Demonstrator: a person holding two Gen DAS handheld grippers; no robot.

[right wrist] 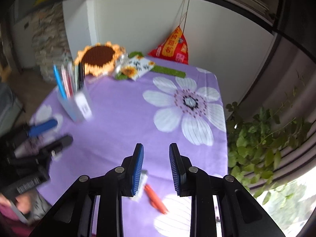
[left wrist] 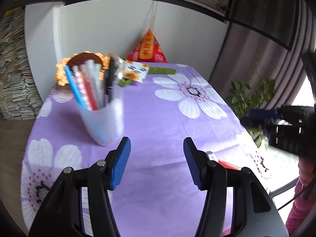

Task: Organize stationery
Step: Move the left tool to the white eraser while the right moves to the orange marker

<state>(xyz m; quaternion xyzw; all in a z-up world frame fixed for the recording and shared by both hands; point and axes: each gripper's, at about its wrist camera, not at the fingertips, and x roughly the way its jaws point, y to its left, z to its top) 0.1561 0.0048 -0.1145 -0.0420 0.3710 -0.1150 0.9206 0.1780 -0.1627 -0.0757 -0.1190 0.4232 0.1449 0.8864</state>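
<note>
My right gripper (right wrist: pixel 156 163) hung with jaws narrowly parted, empty, just beyond the orange pen (right wrist: pixel 156 199), whose length ran diagonally beside the white eraser (right wrist: pixel 140 185). My left gripper (left wrist: pixel 157 162), half-open and empty, sat nearer the pen cup (left wrist: pixel 102 118).

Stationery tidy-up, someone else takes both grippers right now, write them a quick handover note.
Left gripper: open, empty, near the pen cup.
Right gripper: open, empty, above the orange pen and the small white item, possibly an eraser.
Done: several pens stand in the cup on the purple tablecloth.
Left: the pen and white item lie loose at the near edge; put them away.
</note>
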